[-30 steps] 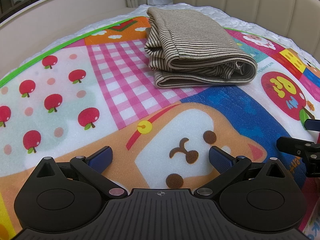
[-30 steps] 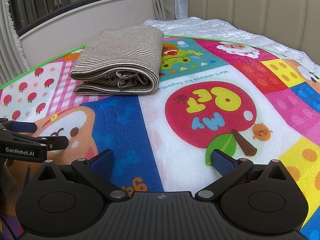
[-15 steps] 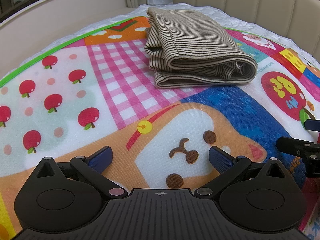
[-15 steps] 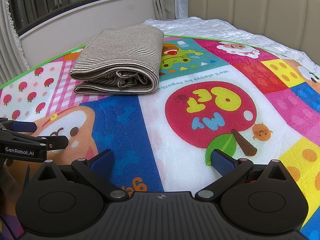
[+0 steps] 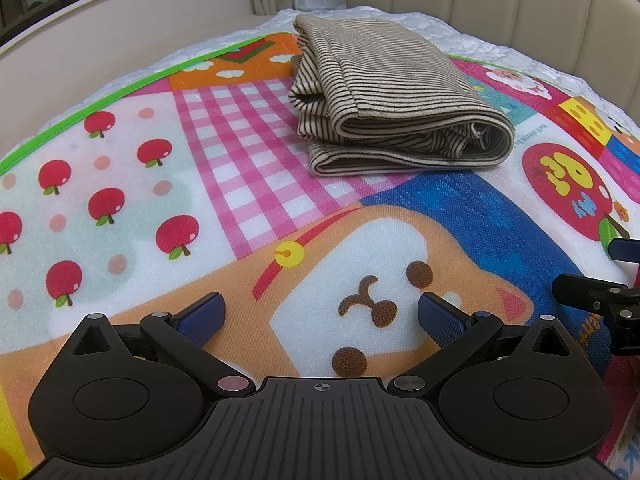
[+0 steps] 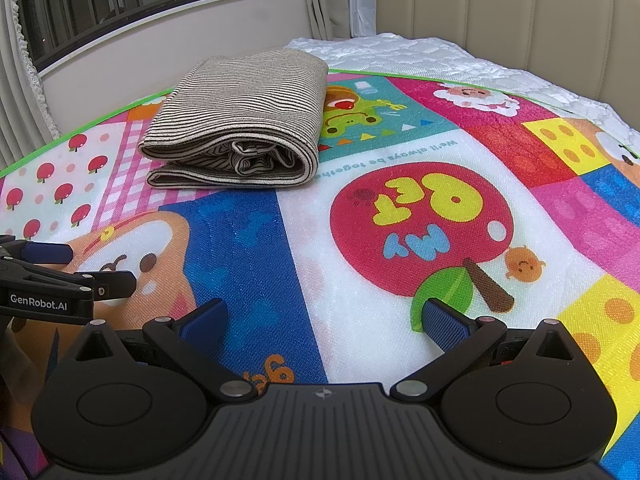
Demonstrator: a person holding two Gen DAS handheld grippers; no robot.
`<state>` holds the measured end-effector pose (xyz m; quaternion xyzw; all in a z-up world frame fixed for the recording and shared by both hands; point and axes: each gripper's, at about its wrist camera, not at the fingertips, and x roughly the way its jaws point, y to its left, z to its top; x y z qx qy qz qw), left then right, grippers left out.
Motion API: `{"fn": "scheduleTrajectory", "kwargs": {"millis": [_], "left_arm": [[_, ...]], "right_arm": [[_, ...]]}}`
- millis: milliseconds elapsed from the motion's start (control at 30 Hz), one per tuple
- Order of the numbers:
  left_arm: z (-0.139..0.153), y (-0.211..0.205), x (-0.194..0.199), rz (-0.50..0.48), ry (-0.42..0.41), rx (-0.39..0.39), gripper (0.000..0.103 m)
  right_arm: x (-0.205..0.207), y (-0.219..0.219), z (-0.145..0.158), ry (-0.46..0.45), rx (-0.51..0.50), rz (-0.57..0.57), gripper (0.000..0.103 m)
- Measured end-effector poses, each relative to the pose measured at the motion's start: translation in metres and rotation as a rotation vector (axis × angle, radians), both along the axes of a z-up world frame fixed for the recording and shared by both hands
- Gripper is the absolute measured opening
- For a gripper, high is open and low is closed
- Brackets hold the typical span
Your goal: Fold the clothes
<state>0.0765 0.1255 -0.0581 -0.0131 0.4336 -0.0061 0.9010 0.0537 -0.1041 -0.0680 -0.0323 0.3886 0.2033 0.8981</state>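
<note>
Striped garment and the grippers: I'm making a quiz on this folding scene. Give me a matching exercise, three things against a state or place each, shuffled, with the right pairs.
Things:
1. striped garment
2. left gripper
3. right gripper

States or places:
A. open, above the big red apple and blue patch of the play mat
B. folded, lying at the far side of the mat
C. open, above the toast-shaped face print

Pairs: 1-B, 2-C, 3-A
</note>
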Motion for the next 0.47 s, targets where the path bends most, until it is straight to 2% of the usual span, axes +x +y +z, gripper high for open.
{"fn": "scheduleTrajectory", "kwargs": {"millis": [467], "left_arm": [[0.0008,0.0008,0.0001,-0.007,-0.001,0.0,0.103]], "right_arm": [[0.0006,0.0013,-0.0002,0.0,-0.009,0.002,0.103]]}}
